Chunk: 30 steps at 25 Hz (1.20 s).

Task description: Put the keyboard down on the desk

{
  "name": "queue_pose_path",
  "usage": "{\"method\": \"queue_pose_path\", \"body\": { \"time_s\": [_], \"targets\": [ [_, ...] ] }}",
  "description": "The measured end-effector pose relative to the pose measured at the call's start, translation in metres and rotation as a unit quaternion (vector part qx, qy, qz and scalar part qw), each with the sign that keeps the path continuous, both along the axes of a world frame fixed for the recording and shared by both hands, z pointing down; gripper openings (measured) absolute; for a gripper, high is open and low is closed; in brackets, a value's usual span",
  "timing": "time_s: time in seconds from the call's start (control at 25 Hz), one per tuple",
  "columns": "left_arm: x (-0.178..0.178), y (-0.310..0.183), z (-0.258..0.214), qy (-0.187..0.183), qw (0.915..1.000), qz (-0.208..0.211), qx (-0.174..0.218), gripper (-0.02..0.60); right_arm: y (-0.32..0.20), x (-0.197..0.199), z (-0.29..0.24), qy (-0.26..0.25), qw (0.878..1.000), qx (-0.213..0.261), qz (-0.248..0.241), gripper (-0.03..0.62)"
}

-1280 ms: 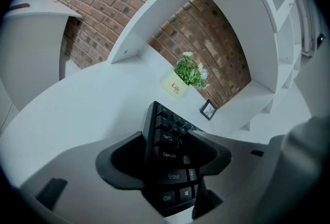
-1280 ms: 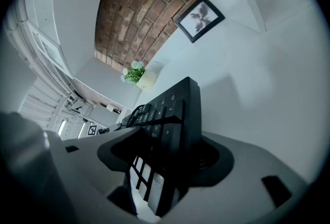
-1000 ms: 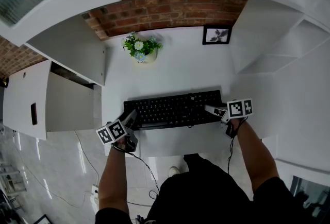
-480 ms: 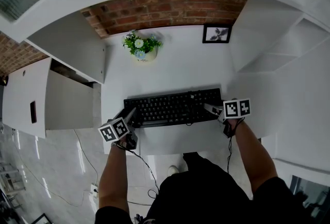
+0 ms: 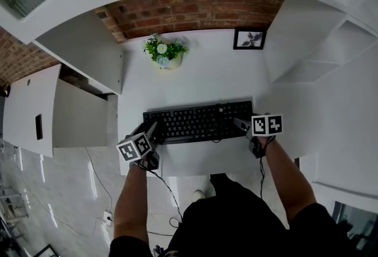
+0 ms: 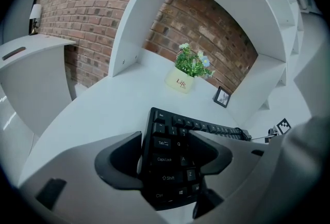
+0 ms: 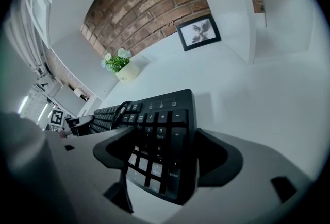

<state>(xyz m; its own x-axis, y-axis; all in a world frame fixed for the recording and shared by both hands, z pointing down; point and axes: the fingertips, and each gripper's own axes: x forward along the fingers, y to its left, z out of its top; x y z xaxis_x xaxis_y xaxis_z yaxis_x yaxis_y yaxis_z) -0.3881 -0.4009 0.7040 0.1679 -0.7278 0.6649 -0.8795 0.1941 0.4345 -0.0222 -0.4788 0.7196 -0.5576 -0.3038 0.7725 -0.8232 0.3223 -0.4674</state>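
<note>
black keyboard (image 5: 198, 123) lies flat on the white desk (image 5: 201, 78), a touch nearer the brick wall (image 5: 189, 7) than a second ago, and both grippers have shifted with it. the right gripper's (image 5: 241, 126) jaws are opening, with the number-pad end between them but not pressed. the left gripper (image 5: 151, 132) stands apart around the ctrl-and-shift end, a pale sliver showing beside one pad. the set-down looks done; only backing away seems left.

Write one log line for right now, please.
keyboard: on desk | left gripper: open, astride left end | right gripper: opening, astride right end
</note>
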Motion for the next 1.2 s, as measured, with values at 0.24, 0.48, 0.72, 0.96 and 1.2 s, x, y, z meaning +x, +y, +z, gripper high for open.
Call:
{"method": "queue_pose_path", "body": {
  "time_s": [0.24,0.48,0.72,0.96,1.2],
  "targets": [
    [-0.004,0.002,-0.005,-0.03,0.9995,-0.009,0.008,0.285,0.0,0.002,0.003,0.041,0.999,0.017,0.015,0.339],
    [-0.008,0.006,-0.015,-0.054,0.9983,-0.012,0.019,0.262,-0.004,0.003,-0.006,0.127,0.989,0.078,-0.001,0.339],
    [-0.007,0.016,-0.033,-0.069,0.9967,0.002,0.043,0.25,-0.002,0.006,-0.017,0.161,0.98,0.118,0.017,0.339],
    [0.002,0.028,-0.068,-0.08,0.9934,0.013,0.081,0.228,-0.004,0.011,-0.037,0.165,0.972,0.163,0.042,0.336],
    [0.018,0.037,-0.116,-0.091,0.9863,0.03,0.134,0.164,0.0,0.001,-0.084,0.127,0.961,0.236,0.06,0.158]
  ]
}}
